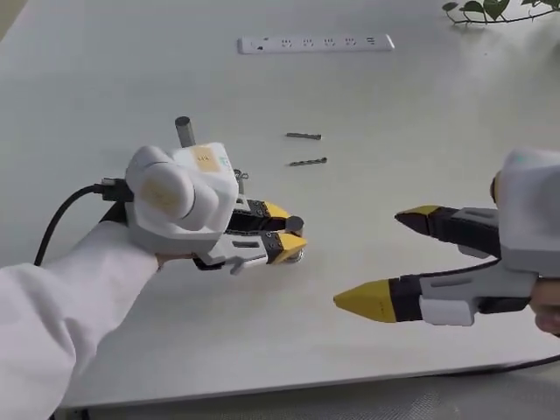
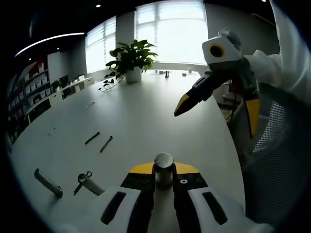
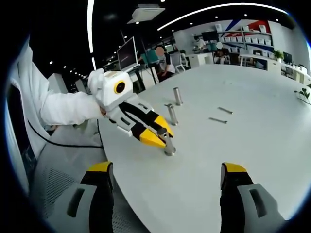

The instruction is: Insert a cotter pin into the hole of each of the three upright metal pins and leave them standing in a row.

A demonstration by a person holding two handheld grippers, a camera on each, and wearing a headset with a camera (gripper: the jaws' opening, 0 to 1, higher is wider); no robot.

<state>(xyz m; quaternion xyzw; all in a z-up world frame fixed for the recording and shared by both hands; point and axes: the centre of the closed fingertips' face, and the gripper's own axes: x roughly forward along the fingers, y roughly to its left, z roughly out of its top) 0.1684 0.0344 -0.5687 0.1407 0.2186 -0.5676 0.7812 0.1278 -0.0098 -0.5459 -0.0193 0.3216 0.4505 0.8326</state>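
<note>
While the white, yellow-tipped left gripper (image 1: 289, 232) clenches a short upright grey metal pin (image 1: 295, 224) standing on the white workbench (image 1: 420, 114), two more upright pins stand to the left of that clenched pin: a far pin (image 1: 183, 131) and a nearer pin (image 2: 90, 184) with a thin looped cotter pin (image 2: 81, 177) at its top. Beyond the clenched pin, two loose cotter pins (image 1: 304, 136) (image 1: 308, 162) lie side by side. To its right, well apart, the right gripper (image 1: 367, 259) hovers with jaws spread wide, grasping nothing.

White left gripper (image 1: 291, 234) and right gripper (image 1: 382, 260), black jaws tipped yellow; black cable (image 1: 54, 219); white sleeve (image 1: 52, 332)
</note>
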